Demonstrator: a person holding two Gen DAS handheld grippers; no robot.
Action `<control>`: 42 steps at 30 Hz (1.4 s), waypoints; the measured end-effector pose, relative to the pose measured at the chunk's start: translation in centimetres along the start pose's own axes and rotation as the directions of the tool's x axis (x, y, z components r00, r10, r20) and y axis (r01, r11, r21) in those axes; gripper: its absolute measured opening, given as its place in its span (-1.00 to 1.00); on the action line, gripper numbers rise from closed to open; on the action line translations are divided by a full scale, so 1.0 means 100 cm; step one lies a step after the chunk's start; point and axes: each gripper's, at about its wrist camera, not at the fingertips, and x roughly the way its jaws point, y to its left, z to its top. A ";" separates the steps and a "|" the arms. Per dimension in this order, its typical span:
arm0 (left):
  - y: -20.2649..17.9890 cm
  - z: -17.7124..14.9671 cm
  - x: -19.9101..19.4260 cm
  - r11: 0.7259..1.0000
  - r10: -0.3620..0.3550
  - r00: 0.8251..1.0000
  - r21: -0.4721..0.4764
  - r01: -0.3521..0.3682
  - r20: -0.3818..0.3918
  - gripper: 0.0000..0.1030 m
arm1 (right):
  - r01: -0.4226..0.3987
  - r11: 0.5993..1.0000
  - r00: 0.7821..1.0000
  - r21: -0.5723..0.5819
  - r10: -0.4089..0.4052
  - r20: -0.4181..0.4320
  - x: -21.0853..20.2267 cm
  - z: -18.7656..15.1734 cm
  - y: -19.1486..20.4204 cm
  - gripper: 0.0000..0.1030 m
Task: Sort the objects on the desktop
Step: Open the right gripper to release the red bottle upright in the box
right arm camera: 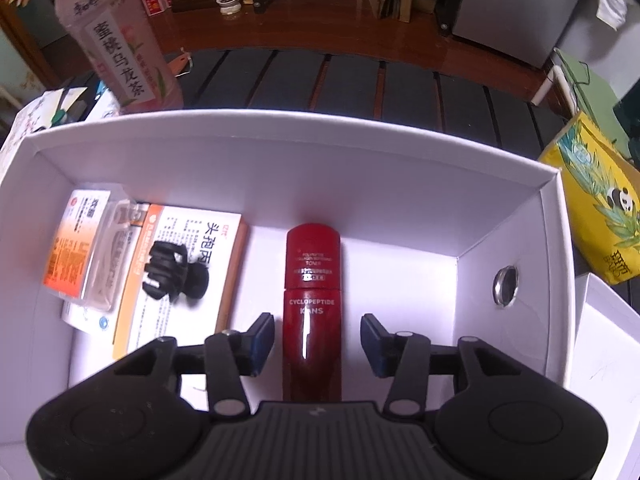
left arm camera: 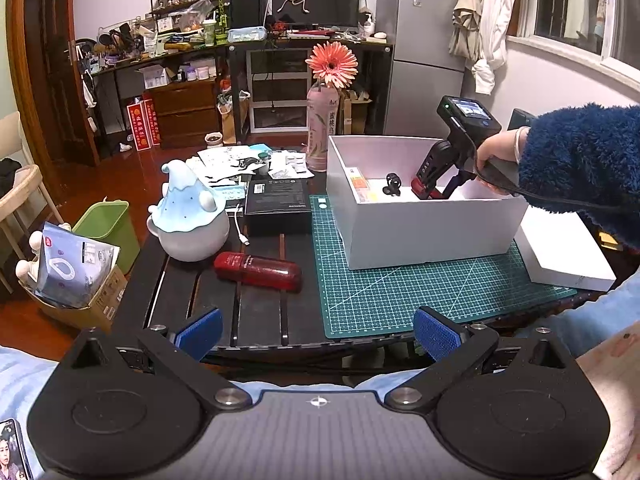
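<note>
A white open box [left arm camera: 432, 232] stands on the green cutting mat [left arm camera: 400, 292]. My right gripper [right arm camera: 317, 340] is inside the box [right arm camera: 280, 152], open, its pads on either side of a red toner bottle [right arm camera: 312, 280] lying on the box floor, with gaps on both sides. Medicine boxes [right arm camera: 180, 272] and a black hair claw [right arm camera: 176, 272] lie at the box's left. In the left wrist view the right gripper [left arm camera: 434, 190] reaches into the box. My left gripper [left arm camera: 318, 334] is open and empty at the table's near edge. A second red bottle [left arm camera: 258, 271] lies on the dark table.
A blue-white mountain-shaped pot [left arm camera: 188, 216], a black box [left arm camera: 278, 204], papers and a pink tea bottle with a flower [left arm camera: 322, 136] stand on the table. The white box lid [left arm camera: 564, 248] lies at right. A green bin [left arm camera: 108, 228] stands on the floor at left. A yellow panda bag [right arm camera: 596, 200] stands right of the box.
</note>
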 end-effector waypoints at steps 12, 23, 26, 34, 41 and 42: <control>-0.002 0.000 0.000 1.000 0.013 1.000 0.007 -0.013 0.005 1.00 | 0.000 1.000 0.999 -0.027 0.001 0.037 -0.007 -0.006 0.008 -0.43; -0.002 -0.001 -0.002 1.000 0.010 1.000 0.006 -0.010 0.009 1.00 | -0.033 0.994 0.998 0.104 0.027 0.054 -0.008 -0.008 0.003 -0.44; -0.002 -0.001 -0.003 1.000 0.008 1.000 0.006 -0.008 0.011 1.00 | -0.050 0.992 0.998 0.116 0.044 0.055 -0.008 -0.008 0.007 -0.44; -0.002 -0.001 -0.005 1.000 0.005 1.000 0.006 -0.006 0.018 1.00 | -0.015 0.991 0.999 0.131 0.008 0.049 -0.006 -0.004 0.016 -0.44; 0.000 -0.002 -0.006 1.000 0.001 1.000 -0.001 -0.001 0.023 1.00 | -0.031 0.987 0.998 0.156 0.022 0.060 -0.008 -0.006 0.015 -0.43; 0.000 -0.002 -0.006 1.000 0.001 1.000 -0.003 0.000 0.023 1.00 | -0.029 0.987 0.998 0.156 0.019 0.060 -0.008 -0.006 0.015 -0.42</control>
